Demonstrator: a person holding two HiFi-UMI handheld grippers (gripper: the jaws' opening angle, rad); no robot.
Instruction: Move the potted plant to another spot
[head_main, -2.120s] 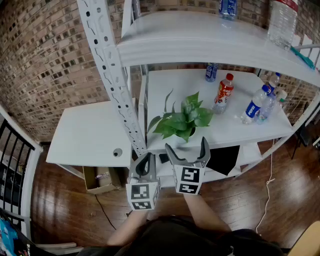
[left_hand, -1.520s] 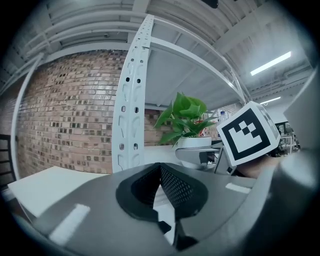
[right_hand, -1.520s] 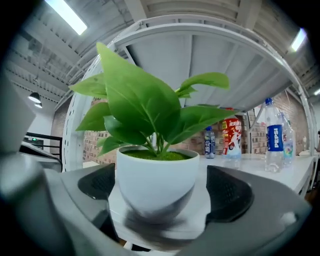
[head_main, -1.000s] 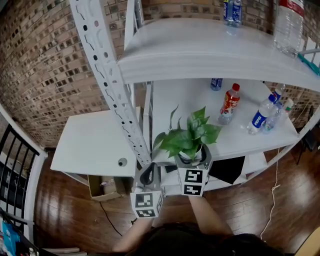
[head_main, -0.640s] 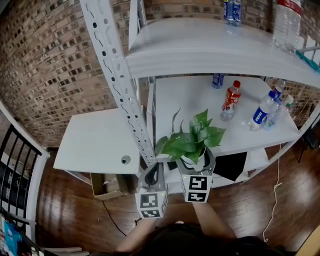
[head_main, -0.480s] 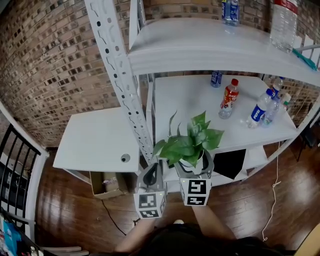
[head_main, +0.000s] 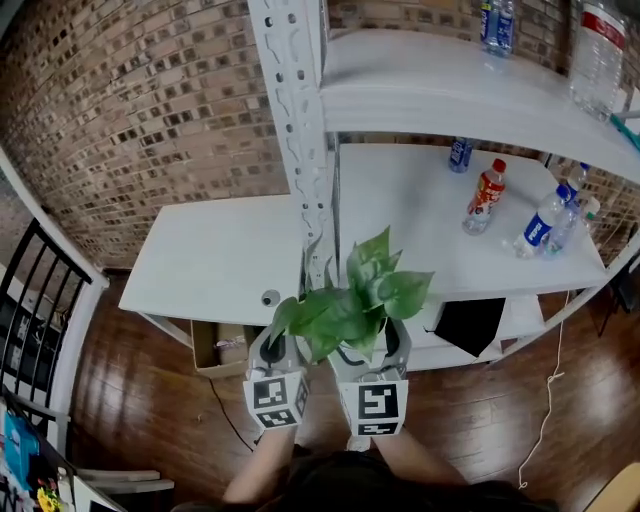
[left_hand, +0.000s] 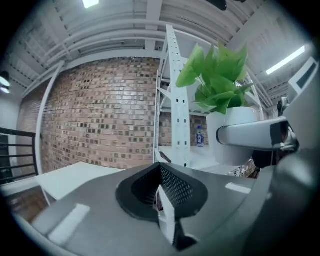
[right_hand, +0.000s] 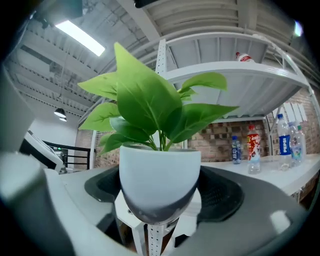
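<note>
Head view looks steeply down from above on the shelf (head_main: 420, 215) and plant (head_main: 350, 300). Left gripper view looks level from low down toward the brick wall (left_hand: 100, 115). Right gripper view faces the bottles (right_hand: 254, 142), plant very close. All 3 views share the plant.

We held the potted plant (head_main: 350, 300) in our right gripper (head_main: 369, 345), before the white shelf (head_main: 420, 230); our left gripper (head_main: 276, 348) hung just beside it; bottles (head_main: 487, 200) stood behind.
</note>
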